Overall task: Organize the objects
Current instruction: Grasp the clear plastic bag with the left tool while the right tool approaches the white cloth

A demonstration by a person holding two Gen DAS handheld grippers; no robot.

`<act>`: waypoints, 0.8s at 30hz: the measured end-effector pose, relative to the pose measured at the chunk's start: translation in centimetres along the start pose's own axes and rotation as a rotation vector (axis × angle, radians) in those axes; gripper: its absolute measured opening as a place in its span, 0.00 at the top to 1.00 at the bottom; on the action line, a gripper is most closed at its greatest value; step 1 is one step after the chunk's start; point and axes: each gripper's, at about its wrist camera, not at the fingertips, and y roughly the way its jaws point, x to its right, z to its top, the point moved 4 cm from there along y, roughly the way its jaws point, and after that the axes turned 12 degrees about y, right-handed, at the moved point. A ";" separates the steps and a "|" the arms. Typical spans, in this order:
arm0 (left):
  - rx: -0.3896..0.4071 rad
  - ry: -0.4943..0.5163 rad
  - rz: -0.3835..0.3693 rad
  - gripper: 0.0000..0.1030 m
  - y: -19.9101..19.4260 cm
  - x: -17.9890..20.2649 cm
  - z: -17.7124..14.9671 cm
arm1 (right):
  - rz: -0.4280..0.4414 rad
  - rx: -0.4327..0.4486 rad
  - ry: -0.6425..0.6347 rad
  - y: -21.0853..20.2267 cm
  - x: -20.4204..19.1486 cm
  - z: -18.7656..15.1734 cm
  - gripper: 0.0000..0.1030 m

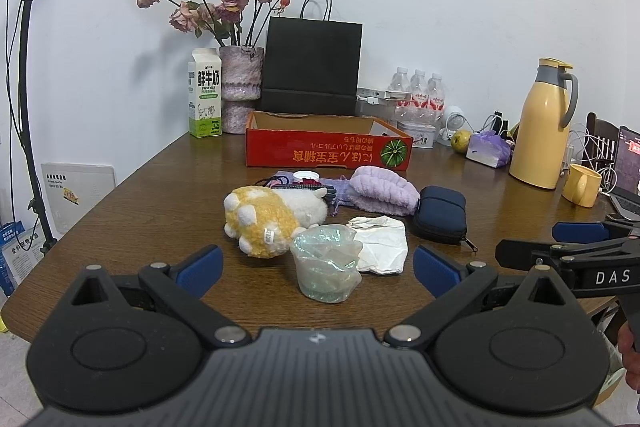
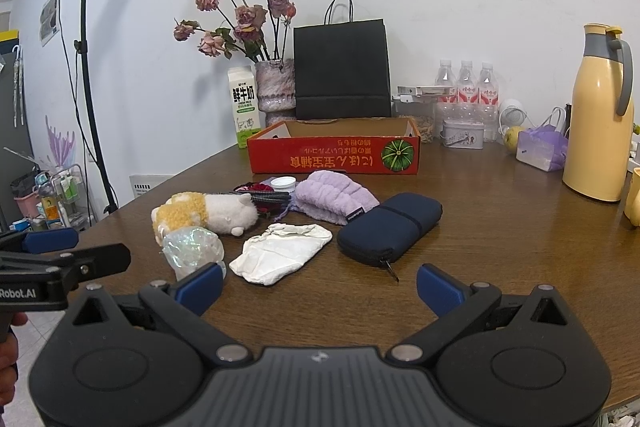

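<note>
The things I have to sort lie in a loose cluster in the middle of the brown worktop. Nearest my left tongs is a crumpled iridescent plastic cup, standing just ahead of the gap between the blue pads. Touching its right side is a crumpled white cloth pouch. Behind the cup lies a yellow-and-white plush toy on its side. To the right of the pouch sits a navy zip case, with a folded lilac towel just behind it. Behind the plush toy I see a small white jar lid and some dark red and black bits that I cannot make out.

Further back stands an open red cardboard box, empty as far as I can see into it. Behind it are a black paper bag, a vase of dried roses and a milk carton. At the far right stand a yellow thermos jug and a yellow mug.

My left tongs are spread wide and hold nothing. My right tongs are likewise wide apart and empty, low over the near edge of the worktop, facing the pouch and the zip case.
</note>
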 end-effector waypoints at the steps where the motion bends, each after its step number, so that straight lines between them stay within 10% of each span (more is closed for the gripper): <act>1: -0.001 0.001 -0.001 0.00 0.0 0.1 0.0 | 0.000 0.000 0.000 0.0 0.0 0.0 0.00; 24: -0.072 0.000 -0.020 0.00 3.9 0.3 -0.6 | -0.015 -0.061 0.004 3.6 1.1 -0.6 0.00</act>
